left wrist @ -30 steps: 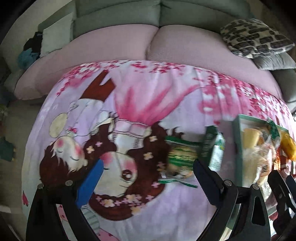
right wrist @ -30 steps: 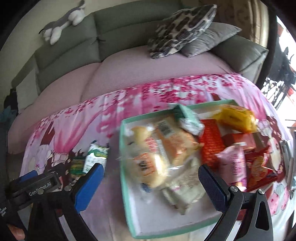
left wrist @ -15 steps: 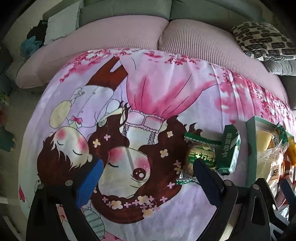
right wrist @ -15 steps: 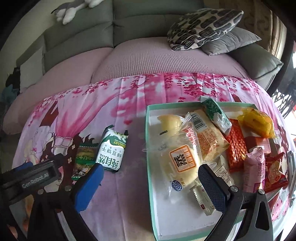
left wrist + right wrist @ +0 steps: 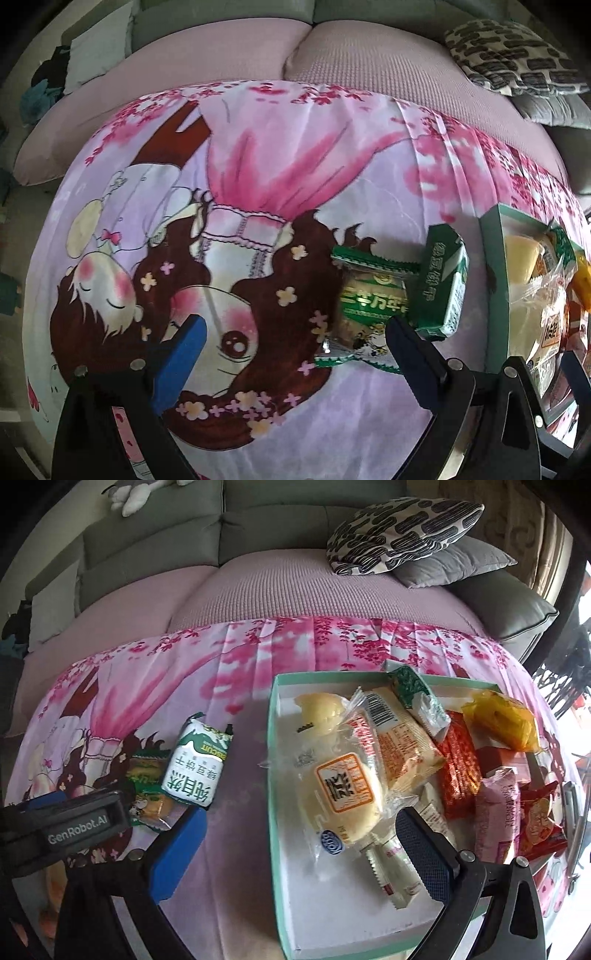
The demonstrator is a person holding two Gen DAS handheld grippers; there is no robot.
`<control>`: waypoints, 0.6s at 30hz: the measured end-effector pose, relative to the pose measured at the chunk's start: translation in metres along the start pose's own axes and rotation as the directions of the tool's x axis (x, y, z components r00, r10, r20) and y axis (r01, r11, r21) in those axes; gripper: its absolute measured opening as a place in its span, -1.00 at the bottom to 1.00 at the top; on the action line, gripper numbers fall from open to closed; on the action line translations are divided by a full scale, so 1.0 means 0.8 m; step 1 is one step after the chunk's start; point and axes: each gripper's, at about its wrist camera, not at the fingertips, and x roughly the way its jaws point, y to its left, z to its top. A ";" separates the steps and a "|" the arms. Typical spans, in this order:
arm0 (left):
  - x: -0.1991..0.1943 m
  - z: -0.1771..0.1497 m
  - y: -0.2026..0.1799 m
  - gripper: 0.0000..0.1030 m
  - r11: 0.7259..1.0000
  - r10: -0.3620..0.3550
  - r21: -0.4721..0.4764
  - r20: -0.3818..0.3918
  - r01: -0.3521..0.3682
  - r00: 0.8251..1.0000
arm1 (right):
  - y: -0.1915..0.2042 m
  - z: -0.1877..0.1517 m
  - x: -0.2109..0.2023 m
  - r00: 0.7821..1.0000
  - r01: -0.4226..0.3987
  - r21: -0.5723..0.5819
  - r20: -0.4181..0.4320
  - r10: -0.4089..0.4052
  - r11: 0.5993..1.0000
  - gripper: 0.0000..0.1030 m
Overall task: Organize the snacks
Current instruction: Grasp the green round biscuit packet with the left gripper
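Observation:
A teal-rimmed white box (image 5: 275, 760) on the pink cartoon cloth holds several wrapped snacks: a bun (image 5: 341, 788), an orange pack (image 5: 402, 744), a red pack (image 5: 460, 760), a yellow pack (image 5: 500, 720). Outside it, to its left, lie a green biscuit pack (image 5: 195, 766) (image 5: 441, 284) and a green-edged cookie packet (image 5: 373, 299) (image 5: 146, 771). My left gripper (image 5: 295, 345) is open and empty, its right finger beside the cookie packet. My right gripper (image 5: 301, 843) is open and empty over the box's near left part. The left gripper's body (image 5: 62, 827) shows in the right wrist view.
The cloth (image 5: 258, 166) covers a low table in front of a pink-covered grey sofa (image 5: 295, 576). A patterned cushion (image 5: 402, 531) and a grey cushion (image 5: 454, 563) lie on the sofa at the right. The box's edge (image 5: 493, 266) shows at the right of the left wrist view.
Both grippers have shifted over the table: the two green packets have slid rightward in the left view, and the box now sits farther right in the right view. Both stay open and empty.

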 end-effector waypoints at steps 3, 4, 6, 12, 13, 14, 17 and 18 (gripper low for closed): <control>0.005 0.001 -0.007 0.89 1.000 -0.006 0.008 -0.007 0.006 1.000 | -0.008 -0.001 0.000 1.000 0.005 0.018 -0.004 -0.005 1.000 1.00; 0.008 0.002 -0.009 0.89 1.000 -0.004 0.014 -0.008 0.004 1.000 | -0.011 -0.001 0.001 1.000 0.007 0.023 -0.006 -0.007 1.000 1.00; 0.012 0.003 -0.011 0.89 1.000 -0.002 0.020 -0.013 0.002 1.000 | -0.015 -0.001 0.002 1.000 0.006 0.031 -0.008 -0.005 0.999 1.00; 0.016 0.005 -0.022 0.89 0.999 -0.031 0.030 -0.010 0.032 0.999 | -0.018 -0.003 0.004 1.000 0.000 0.038 -0.016 0.000 0.999 1.00; 0.017 0.005 -0.024 0.89 0.999 -0.035 0.034 -0.013 0.035 0.999 | -0.018 -0.003 0.004 1.000 -0.001 0.037 -0.016 0.002 0.999 1.00; 0.019 0.005 -0.027 0.89 0.999 -0.038 0.038 -0.021 0.038 0.999 | -0.017 -0.003 0.004 1.000 -0.001 0.036 -0.016 0.002 0.999 1.00; 0.029 0.003 -0.032 0.89 0.998 -0.012 0.054 -0.040 0.014 0.999 | -0.018 -0.003 0.004 1.000 -0.001 0.038 -0.017 0.001 0.999 1.00; 0.031 0.001 -0.034 0.89 0.998 -0.003 0.056 -0.045 0.006 0.999 | -0.018 -0.004 0.004 1.000 0.000 0.040 -0.018 0.001 0.999 1.00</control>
